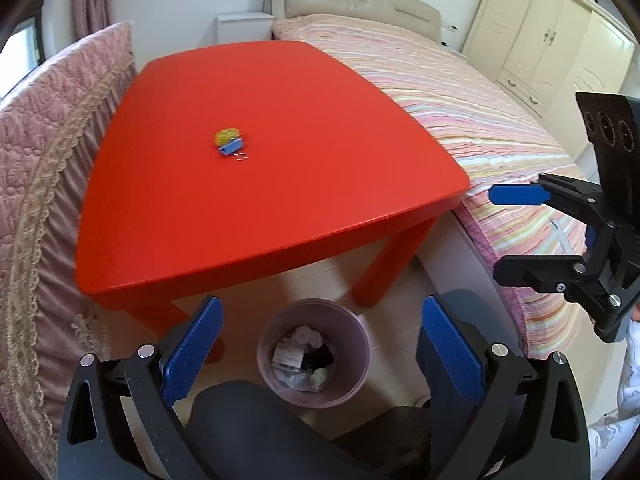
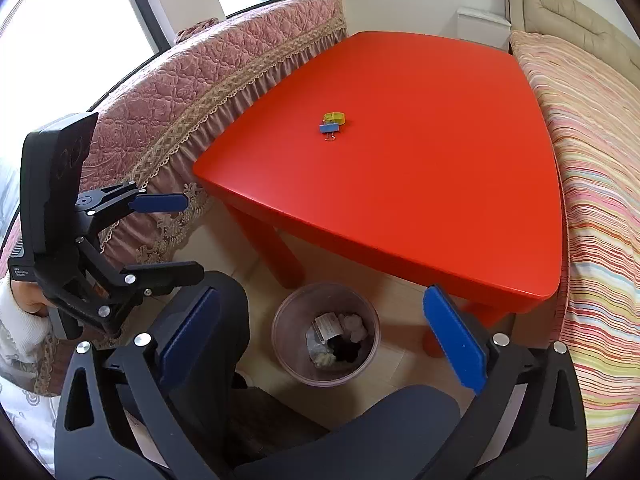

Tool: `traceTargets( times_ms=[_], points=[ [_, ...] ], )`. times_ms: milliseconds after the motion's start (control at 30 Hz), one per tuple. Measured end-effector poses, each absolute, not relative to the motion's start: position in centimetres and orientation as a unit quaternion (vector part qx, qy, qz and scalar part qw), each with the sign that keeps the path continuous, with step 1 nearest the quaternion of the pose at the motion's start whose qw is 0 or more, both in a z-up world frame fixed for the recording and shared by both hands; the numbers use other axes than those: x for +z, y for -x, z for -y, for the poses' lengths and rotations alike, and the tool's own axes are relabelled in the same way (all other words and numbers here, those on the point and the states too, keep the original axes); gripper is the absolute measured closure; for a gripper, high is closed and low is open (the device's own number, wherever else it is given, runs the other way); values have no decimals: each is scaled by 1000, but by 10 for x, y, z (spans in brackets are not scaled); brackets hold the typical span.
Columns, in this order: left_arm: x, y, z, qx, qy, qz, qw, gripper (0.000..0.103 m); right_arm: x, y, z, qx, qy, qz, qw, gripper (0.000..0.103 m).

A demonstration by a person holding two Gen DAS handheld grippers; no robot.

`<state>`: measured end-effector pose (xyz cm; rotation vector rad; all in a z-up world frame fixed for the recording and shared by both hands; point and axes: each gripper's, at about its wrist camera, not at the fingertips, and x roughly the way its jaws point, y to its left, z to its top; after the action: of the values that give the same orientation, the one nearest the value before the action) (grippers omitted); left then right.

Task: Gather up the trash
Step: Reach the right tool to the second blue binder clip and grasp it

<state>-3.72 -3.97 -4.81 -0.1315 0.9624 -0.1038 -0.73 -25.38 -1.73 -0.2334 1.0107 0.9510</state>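
Note:
A round pinkish trash bin [image 1: 314,354] stands on the floor in front of the red table [image 1: 280,184], holding several pieces of crumpled paper and wrappers; it also shows in the right wrist view [image 2: 326,334]. On the table lie a yellow tape roll [image 1: 226,135] and a blue binder clip [image 1: 231,147], touching; they also show in the right wrist view, the roll [image 2: 334,117] and the clip [image 2: 329,128]. My left gripper [image 1: 320,348] is open and empty above the bin. My right gripper [image 2: 320,332] is open and empty above the bin too; it appears from the side in the left wrist view [image 1: 508,232].
A pink quilted sofa [image 1: 44,152] borders the table's left side. A striped bed [image 1: 480,120] borders its right side. The person's dark-trousered knees [image 1: 256,432] are just below the bin. A cream wardrobe [image 1: 548,40] stands at the back right.

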Motion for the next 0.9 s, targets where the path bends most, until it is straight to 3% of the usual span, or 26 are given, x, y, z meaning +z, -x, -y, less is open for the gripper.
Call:
traceTargets(
  times_ms=[900],
  points=[
    [-24, 37, -10, 3, 95, -425, 900, 7, -4, -66, 156, 461, 155, -449, 749, 3]
  ],
)
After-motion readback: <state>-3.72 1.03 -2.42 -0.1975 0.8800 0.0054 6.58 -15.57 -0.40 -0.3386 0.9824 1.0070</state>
